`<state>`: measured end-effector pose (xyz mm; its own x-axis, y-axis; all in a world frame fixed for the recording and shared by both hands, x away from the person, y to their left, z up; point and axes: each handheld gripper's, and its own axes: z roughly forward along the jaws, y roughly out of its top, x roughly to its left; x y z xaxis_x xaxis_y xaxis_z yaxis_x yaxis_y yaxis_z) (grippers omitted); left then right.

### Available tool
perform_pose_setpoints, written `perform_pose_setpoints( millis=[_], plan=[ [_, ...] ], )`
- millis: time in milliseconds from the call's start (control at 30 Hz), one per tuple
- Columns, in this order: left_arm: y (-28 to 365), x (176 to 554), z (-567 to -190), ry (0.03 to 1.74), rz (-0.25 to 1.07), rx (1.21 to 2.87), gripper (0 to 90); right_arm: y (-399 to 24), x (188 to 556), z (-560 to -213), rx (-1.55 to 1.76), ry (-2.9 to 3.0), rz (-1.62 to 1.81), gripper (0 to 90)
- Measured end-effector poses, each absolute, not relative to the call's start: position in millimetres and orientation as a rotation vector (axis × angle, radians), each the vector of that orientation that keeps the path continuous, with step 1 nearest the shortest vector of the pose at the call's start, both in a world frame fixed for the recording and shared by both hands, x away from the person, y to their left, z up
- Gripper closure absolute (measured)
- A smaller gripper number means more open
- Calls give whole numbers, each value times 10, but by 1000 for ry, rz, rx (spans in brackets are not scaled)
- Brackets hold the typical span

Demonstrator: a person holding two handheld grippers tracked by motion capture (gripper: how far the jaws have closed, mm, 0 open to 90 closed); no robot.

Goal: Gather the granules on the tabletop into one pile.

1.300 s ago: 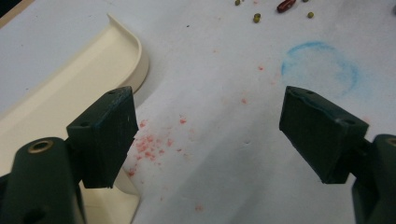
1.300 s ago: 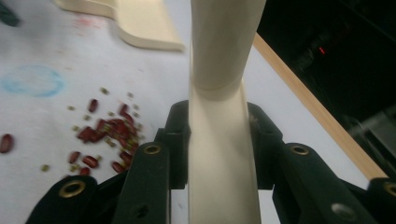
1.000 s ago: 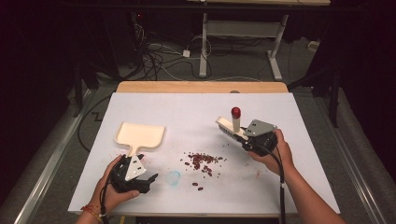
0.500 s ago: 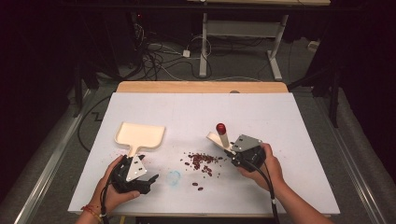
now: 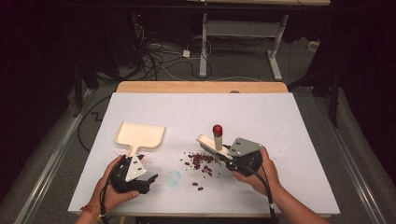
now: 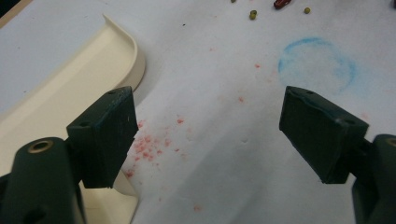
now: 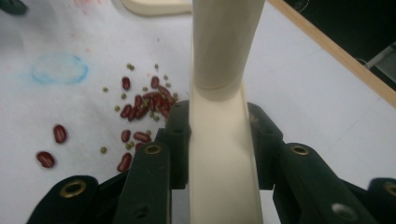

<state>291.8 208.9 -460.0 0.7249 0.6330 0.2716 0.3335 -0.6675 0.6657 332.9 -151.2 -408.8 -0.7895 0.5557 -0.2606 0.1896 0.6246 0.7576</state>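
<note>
R gripper (image 5: 224, 153) is clamped on the cream brush (image 7: 219, 116), w/ red beans (image 7: 140, 105) scattered just left of its jaws. L gripper (image 6: 208, 135) is held wide open, empty, w/ the cream dustpan (image 6: 70, 88) beside its left jaw.

Smooth cream plastic on a matt white table

The cream plastic dustpan (image 5: 139, 134) and cream plastic brush (image 7: 219, 140) look smooth, faintly glossy; the white tabletop (image 5: 289, 126) is matt with a bare wooden edge (image 5: 201, 87); dark red beans (image 7: 140, 105) shine.
</note>
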Motion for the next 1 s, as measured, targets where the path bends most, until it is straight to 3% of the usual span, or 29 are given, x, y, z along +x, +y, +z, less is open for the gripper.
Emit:
perform_pose_setpoints(
  millis=[267, 567, 1000],
  plan=[
    [2135, 2902, -4547, 747, 703, 2307, 182, -1466, 3148, -3945, 517, 2423, 1213, 671],
    [2423, 2854, -4375, 837, 730, 2055, 178, -1162, 2848, -4009, 362, 2637, 1352, 671],
    [2383, 2878, -4412, 842, 733, 2098, 178, -1020, 2903, -4257, 382, 2728, 1302, 671]
  ],
)
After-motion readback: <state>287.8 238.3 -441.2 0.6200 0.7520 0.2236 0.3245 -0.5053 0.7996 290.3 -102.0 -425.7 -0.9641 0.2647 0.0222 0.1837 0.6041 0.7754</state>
